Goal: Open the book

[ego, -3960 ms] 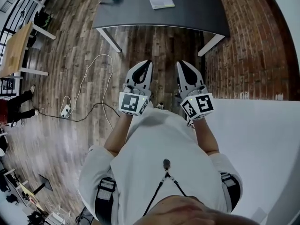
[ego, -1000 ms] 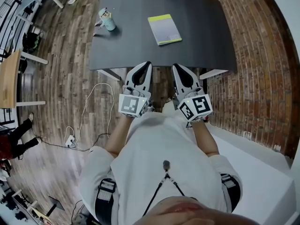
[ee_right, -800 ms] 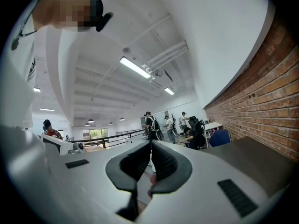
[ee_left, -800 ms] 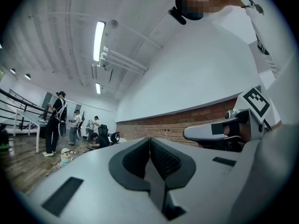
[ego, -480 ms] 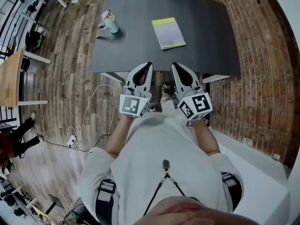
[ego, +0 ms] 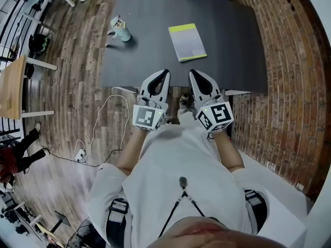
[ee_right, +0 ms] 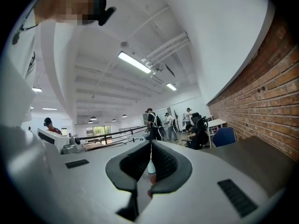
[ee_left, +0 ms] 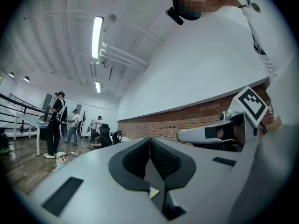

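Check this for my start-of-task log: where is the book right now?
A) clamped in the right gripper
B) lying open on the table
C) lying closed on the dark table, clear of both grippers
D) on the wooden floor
C: the book lies closed on the table, beyond the tips of the left gripper and the right gripper, both shut with nothing between their jaws.

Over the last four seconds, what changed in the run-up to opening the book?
The person walked up to the table, so its near edge is now by the left gripper and right gripper. Nothing was gripped. Unchanged: both grippers shut and empty, side by side; the book closed on the table.
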`<action>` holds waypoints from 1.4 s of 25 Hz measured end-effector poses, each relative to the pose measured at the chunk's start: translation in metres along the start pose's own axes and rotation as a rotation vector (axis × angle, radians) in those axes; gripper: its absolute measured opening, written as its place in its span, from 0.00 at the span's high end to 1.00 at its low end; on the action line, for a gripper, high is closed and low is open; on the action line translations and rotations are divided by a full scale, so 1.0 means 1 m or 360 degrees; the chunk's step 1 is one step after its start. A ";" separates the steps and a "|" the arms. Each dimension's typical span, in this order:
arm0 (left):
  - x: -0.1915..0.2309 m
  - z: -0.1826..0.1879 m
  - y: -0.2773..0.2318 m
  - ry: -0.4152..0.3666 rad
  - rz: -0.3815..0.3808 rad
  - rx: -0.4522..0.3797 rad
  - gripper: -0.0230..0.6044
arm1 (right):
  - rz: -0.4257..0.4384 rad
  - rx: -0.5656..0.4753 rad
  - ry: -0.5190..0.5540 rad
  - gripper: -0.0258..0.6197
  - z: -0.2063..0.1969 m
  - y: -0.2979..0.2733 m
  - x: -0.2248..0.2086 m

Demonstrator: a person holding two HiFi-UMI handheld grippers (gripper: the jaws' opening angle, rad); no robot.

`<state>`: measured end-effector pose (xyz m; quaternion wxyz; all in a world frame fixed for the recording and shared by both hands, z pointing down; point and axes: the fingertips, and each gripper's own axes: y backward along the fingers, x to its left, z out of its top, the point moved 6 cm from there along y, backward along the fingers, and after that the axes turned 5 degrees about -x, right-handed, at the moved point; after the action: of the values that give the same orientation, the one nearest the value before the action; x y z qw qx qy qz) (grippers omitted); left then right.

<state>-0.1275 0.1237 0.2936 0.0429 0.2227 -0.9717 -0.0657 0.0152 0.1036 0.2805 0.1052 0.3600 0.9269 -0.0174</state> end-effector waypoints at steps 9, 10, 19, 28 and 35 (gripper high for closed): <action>0.015 -0.009 -0.065 -0.0024 0.0080 0.0047 0.93 | 0.0056 0.0026 -0.0038 0.90 0.011 -0.048 -0.065; 0.017 -0.009 -0.073 -0.0028 0.0092 0.0046 0.93 | 0.0069 0.0029 -0.0045 0.90 0.012 -0.054 -0.072; 0.027 -0.020 -0.135 -0.0060 0.0191 0.0008 0.93 | 0.0213 0.0061 -0.0040 0.90 0.019 -0.100 -0.129; 0.039 -0.034 -0.176 -0.0067 0.0284 -0.0012 0.93 | 0.0271 0.0094 -0.0015 0.90 0.019 -0.125 -0.175; 0.056 -0.045 -0.187 -0.0078 0.0324 0.0033 0.93 | 0.0301 0.0222 -0.0070 0.90 -0.004 -0.158 -0.187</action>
<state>-0.0927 -0.0728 0.3140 0.0234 0.1216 -0.9907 -0.0562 0.0426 -0.1369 0.3163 0.1013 0.4517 0.8828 -0.0797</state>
